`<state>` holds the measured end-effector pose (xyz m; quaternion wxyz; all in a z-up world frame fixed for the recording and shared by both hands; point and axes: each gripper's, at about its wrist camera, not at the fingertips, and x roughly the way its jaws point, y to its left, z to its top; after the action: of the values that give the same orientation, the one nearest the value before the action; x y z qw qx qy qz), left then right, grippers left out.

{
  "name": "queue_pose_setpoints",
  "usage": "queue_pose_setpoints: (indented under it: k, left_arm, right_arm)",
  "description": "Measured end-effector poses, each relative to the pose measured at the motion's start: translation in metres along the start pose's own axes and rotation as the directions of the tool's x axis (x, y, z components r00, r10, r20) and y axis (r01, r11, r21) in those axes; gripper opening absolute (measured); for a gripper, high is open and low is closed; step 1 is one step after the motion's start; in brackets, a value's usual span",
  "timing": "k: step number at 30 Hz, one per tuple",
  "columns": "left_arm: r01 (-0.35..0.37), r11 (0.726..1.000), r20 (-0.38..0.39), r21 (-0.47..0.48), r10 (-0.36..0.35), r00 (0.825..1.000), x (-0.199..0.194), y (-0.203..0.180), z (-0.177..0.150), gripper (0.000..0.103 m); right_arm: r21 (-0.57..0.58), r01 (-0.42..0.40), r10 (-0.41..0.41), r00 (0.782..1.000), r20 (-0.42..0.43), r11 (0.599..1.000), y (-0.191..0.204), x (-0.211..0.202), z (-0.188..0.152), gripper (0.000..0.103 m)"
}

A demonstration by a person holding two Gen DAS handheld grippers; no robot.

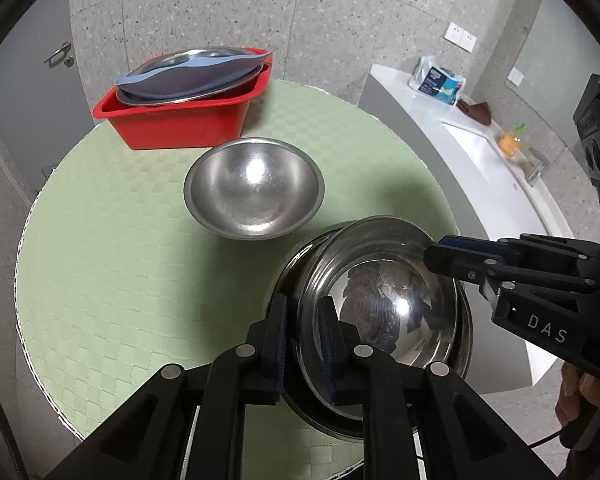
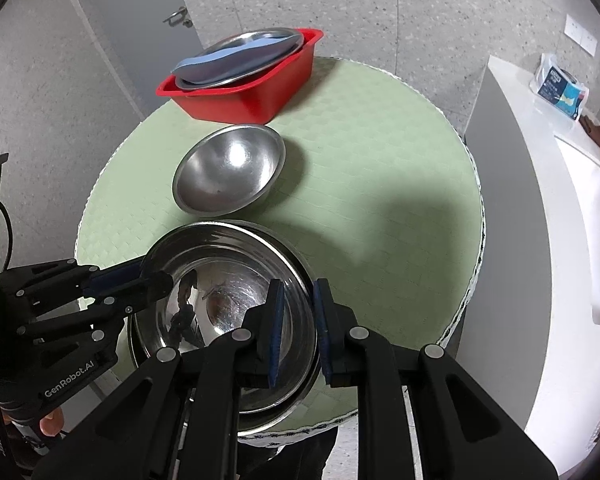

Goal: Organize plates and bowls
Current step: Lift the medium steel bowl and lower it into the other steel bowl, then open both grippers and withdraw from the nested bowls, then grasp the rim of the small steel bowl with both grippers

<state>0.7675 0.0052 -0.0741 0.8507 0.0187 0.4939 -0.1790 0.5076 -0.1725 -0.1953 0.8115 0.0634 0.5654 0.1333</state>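
a: nearest you, where does your left gripper (image 1: pixel 303 336) stand?

b: its two fingers are set a narrow gap apart, one on each side of the rim of the top shiny bowl (image 1: pixel 384 304). the blue pads (image 1: pixel 327 344) sit at the rim's near edge, one outside the wall, one inside. whether they press the metal or just bracket it, i cannot tell.

a: and your right gripper (image 2: pixel 298 328)?

b: much the same on the opposite side: its fingers are slightly apart, straddling that bowl's rim, with the rim passing between the pads. from the left wrist view its tips reach the rim at the right.

a: where does that bowl sit?

b: it is nested in a stack of steel bowls (image 2: pixel 228 344) at the near edge of the round green table (image 2: pixel 380 184), and it is tilted against the one under it.

a: farther out?

b: a single duller steel bowl (image 1: pixel 254 188) stands upright near the table's middle, apart from the stack. beyond it, at the far edge, a red bin (image 1: pixel 188 120) holds steel plates (image 1: pixel 188 62) with a blue plate (image 1: pixel 196 78) among them, leaning above its rim.
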Motion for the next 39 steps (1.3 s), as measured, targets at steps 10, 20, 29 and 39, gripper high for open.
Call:
queue_pose_setpoints:
  k: [10, 20, 29, 39]
  left_arm:
    - [0.001, 1.000, 0.070, -0.010, 0.000, 0.998, -0.022, 0.013, 0.002, 0.050]
    - [-0.050, 0.992, 0.159, -0.119, 0.069, 0.985, -0.042, 0.046, 0.011, 0.076]
    - [-0.103, 0.965, 0.145, -0.241, 0.140, 0.979, -0.025, 0.068, 0.018, 0.092]
    - [-0.150, 0.935, 0.028, -0.321, 0.167, 0.986, 0.027, 0.081, 0.046, 0.095]
  right_arm:
    - [0.001, -0.053, 0.053, 0.998, 0.032, 0.999, 0.004, -0.011, 0.014, 0.020]
    - [-0.012, -0.097, 0.098, 0.993, 0.062, 0.995, 0.001, -0.010, 0.046, 0.050]
    - [-0.034, -0.133, 0.134, 0.990, 0.035, 0.991, -0.007, 0.012, 0.075, 0.062]
    - [-0.036, -0.177, 0.175, 0.983, -0.050, 0.984, -0.018, 0.054, 0.100, 0.062]
